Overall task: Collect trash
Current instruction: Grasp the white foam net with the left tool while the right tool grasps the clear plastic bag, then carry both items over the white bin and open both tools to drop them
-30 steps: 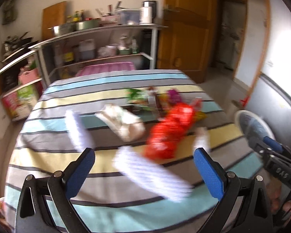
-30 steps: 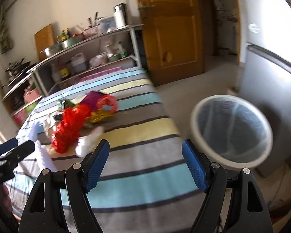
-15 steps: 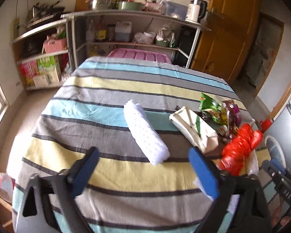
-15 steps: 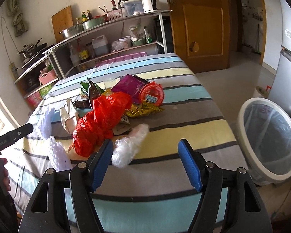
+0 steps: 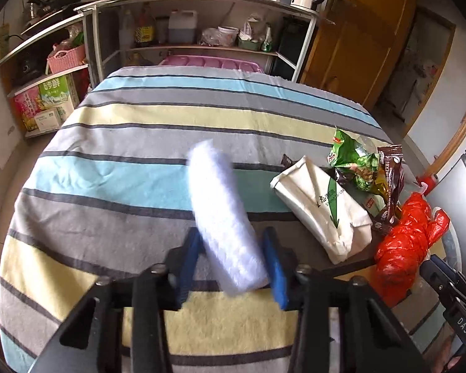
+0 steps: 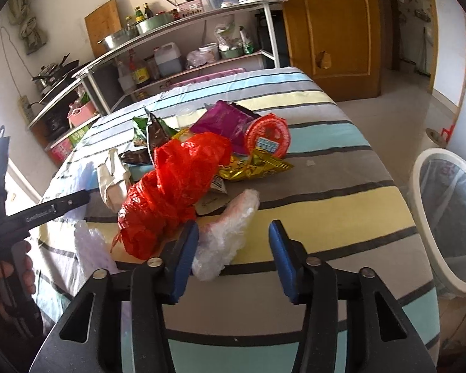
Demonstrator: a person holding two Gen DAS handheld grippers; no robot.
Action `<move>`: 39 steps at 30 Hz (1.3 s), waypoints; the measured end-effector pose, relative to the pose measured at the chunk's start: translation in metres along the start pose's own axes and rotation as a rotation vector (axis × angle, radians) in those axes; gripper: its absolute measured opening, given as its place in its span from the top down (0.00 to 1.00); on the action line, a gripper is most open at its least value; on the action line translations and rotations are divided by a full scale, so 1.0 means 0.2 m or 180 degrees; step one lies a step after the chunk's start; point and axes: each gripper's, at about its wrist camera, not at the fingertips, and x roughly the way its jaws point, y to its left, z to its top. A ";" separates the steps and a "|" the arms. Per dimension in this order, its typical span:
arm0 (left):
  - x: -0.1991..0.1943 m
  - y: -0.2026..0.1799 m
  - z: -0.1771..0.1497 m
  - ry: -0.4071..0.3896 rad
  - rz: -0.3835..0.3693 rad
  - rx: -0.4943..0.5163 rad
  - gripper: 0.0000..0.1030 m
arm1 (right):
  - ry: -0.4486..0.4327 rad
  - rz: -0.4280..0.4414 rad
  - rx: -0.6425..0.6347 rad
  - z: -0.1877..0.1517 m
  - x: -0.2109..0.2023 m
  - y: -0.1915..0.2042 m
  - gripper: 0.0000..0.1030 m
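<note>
Both tongs: left (image 5: 231, 264) pinching white foam sheet (image 5: 222, 214); right (image 6: 233, 258) apart around clear wrap (image 6: 226, 236).

Matt woven cloth (image 5: 139, 118) is covering the table. A glossy red plastic bag (image 6: 171, 192) is crinkling beside shiny gold foil (image 6: 254, 168). White foam (image 5: 223, 217) is looking soft; the paper bag (image 5: 323, 211) is looking matt.

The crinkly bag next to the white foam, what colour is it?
Bright red, seen best in the right wrist view.
</note>
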 end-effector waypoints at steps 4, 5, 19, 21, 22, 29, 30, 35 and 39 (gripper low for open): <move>0.01 0.02 0.01 -0.0024 -0.0091 -0.0038 0.73 | 0.0006 0.0047 -0.0036 0.00 0.01 0.02 0.69; 0.01 0.03 0.01 -0.0024 -0.0120 -0.0060 0.73 | 0.0003 0.0047 -0.0048 0.01 0.01 0.02 0.69; -0.16 -0.06 0.00 -0.0261 -0.0249 0.0148 0.75 | -0.0163 0.0064 0.0141 0.02 -0.07 -0.05 0.81; -0.20 -0.11 -0.01 -0.0317 -0.0293 0.0221 0.75 | -0.0218 0.0052 0.0149 0.02 -0.10 -0.06 0.81; -0.23 -0.13 -0.01 -0.0335 -0.0324 0.0267 0.75 | -0.0240 0.0050 0.0151 0.02 -0.12 -0.06 0.81; -0.34 -0.41 0.01 -0.0428 -0.0720 0.0575 0.75 | -0.0445 -0.0014 0.0239 0.01 -0.29 -0.16 0.81; -0.35 -0.45 0.01 -0.0430 -0.0786 0.0622 0.75 | -0.0470 -0.0033 0.0261 0.01 -0.31 -0.19 0.81; -0.36 -0.70 0.00 -0.0395 -0.1060 0.0877 0.75 | -0.0617 -0.0188 0.0416 0.01 -0.45 -0.34 0.81; -0.34 -0.94 -0.01 -0.0286 -0.1339 0.1101 0.75 | -0.0699 -0.0382 0.0600 -0.02 -0.56 -0.53 0.81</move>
